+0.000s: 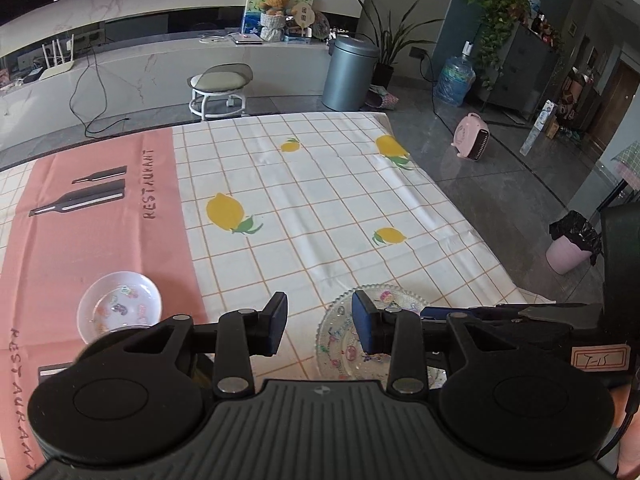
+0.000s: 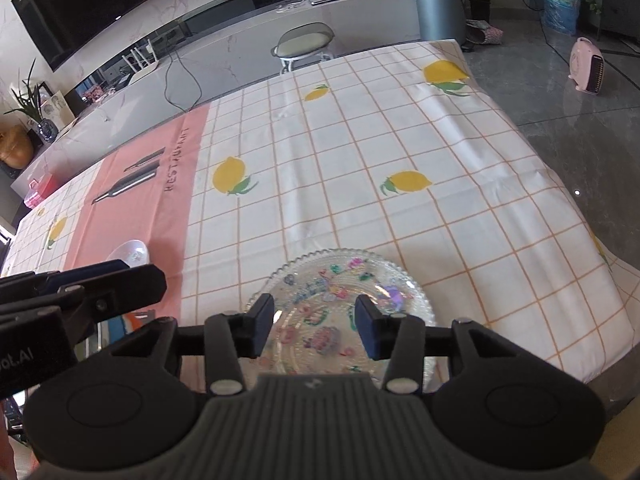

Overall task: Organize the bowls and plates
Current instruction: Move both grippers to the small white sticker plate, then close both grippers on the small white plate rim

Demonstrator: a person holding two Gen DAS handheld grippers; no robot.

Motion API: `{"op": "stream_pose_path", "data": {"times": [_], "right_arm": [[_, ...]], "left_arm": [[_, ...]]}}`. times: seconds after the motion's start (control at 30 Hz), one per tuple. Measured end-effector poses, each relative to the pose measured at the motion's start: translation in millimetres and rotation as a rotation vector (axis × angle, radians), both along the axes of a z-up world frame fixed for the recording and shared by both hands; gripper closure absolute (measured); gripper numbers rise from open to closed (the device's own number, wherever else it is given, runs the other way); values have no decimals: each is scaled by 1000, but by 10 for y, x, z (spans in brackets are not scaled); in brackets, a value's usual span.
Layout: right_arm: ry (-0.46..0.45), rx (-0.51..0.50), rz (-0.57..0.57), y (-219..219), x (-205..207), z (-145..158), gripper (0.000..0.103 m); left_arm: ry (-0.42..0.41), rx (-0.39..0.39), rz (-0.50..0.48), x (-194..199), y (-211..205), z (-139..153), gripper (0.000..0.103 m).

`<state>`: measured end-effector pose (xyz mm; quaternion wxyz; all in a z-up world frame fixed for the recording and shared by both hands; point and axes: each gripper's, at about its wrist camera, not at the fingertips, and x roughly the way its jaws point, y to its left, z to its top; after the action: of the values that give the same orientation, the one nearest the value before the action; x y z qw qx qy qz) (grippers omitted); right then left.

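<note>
Hovering jaws: both pairs stand wide apart and hold nothing; the right gripper (image 2: pixel 315 326) hangs over the glass plate (image 2: pixel 340 284), the left gripper (image 1: pixel 319 322) just beside that plate's left side.
Plate: a clear, bead-rimmed round dish with coloured stickers, lying flat near the near edge of the tabletop (image 2: pixel 360 152), toward its right corner.
Bowl: a small white bowl (image 1: pixel 119 306) with similar stickers sits on the pink cloth panel (image 1: pixel 100 216), near the near edge, well left of the plate.
Deciding relation: the plate lies straight ahead of and below the right jaws, its rim reaching past both fingertips; being round, it has no long axis, so the near rim looks the likely place to pinch. The left jaws are the nearer pair to the bowl.
Surface: a white checked cloth with printed lemons, creased in places, with nothing else on it.
Room: a stool (image 1: pixel 218 88), a grey bin (image 1: pixel 349 72), a water bottle (image 1: pixel 456 78) and a pink heater (image 1: pixel 471 137) stand on the floor beyond.
</note>
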<state>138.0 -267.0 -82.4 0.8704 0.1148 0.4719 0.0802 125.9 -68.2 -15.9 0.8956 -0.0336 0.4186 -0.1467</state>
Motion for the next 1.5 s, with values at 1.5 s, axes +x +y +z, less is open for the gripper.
{"op": "stream_pose_path", "data": {"times": [1.5], "right_arm": [[318,120,283,1783,1266,-558,70]], "left_arm": [[290,-306,497,470,2169,-1027,64]]}}
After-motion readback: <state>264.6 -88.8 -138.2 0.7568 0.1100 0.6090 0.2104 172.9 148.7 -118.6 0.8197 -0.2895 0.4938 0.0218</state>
